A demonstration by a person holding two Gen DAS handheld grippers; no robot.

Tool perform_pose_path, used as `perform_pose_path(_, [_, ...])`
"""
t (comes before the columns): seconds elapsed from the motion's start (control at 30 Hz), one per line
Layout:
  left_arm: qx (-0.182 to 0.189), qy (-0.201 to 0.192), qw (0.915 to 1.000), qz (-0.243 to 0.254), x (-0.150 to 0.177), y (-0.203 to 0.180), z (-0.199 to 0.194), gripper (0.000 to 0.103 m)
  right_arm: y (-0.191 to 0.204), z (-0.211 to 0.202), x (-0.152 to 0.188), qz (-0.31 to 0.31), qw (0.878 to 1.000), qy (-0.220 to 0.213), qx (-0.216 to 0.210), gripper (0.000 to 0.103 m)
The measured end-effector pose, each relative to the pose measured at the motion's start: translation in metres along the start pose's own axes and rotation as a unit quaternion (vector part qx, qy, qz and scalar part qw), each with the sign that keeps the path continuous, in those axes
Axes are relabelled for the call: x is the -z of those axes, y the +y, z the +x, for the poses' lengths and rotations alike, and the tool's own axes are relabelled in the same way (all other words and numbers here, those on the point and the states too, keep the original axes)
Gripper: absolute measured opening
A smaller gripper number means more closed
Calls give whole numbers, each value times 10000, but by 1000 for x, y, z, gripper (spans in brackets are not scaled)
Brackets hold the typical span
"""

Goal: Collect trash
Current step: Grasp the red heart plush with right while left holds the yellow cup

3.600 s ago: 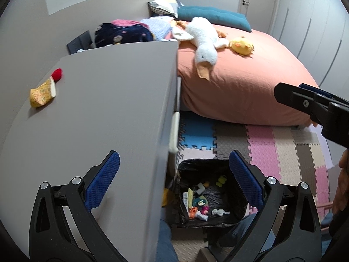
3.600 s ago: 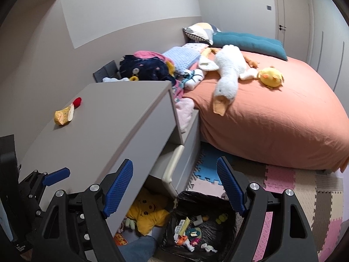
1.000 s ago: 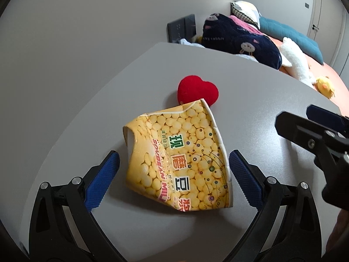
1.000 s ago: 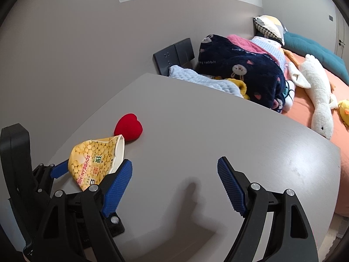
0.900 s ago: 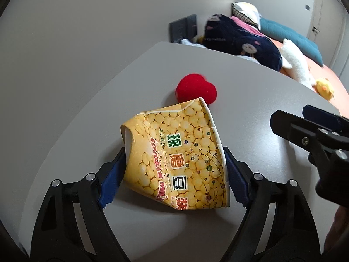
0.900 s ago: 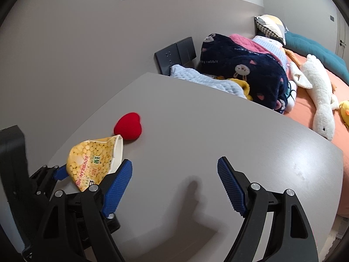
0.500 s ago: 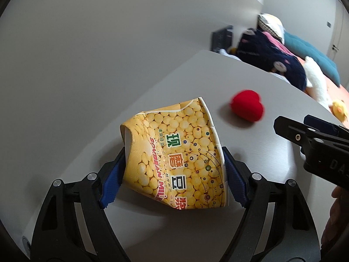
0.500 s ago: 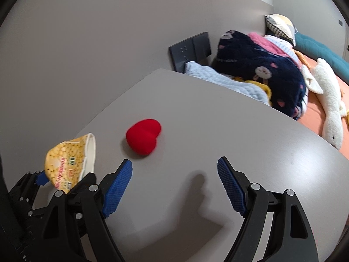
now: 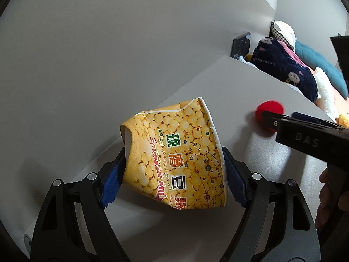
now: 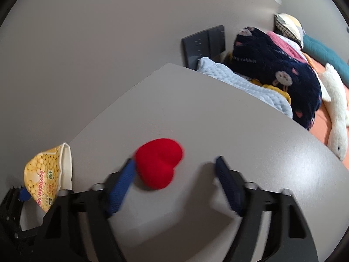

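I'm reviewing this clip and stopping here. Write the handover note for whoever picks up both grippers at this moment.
Left gripper: shut on the crushed yellow soybean-milk cup, held just above the grey dresser top.
Right gripper: jaws have just been closing around the red heart; the left pad touches it, the right pad stands clear, so no grip yet. That view is blurred.
Done: cup picked up.
Left: finish closing on the heart if it counts as trash, then carry both to the bin, which is out of view now.
Bedding and plush toys lie beyond the dresser, untouched.
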State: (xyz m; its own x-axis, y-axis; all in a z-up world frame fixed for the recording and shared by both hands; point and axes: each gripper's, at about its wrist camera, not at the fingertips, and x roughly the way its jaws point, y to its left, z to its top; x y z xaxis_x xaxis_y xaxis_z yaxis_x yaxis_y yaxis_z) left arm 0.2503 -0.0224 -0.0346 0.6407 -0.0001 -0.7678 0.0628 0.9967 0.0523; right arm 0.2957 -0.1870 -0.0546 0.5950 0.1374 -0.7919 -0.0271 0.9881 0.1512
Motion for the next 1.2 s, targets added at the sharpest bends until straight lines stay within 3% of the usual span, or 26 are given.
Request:
perform_pose_path(0.07, [15, 3, 10000, 1, 0, -1, 0, 79, 6, -1, 2, -207, 9997, 11, 94, 32])
perform_pose_path(0.33, [75, 35, 9999, 103, 4, -8, -2, 79, -5, -20, 19, -111, 9999, 32, 40, 31])
perform_pose_path(0.63, [321, -2, 9984, 459, 17, -37, -19, 79, -31, -69, 53, 161, 9999, 33, 21, 31])
perform_pose_path(1.2, [696, -257, 9938, 825, 77, -82, -134, 79, -56, -197, 140, 368, 9988, -264, 167, 31])
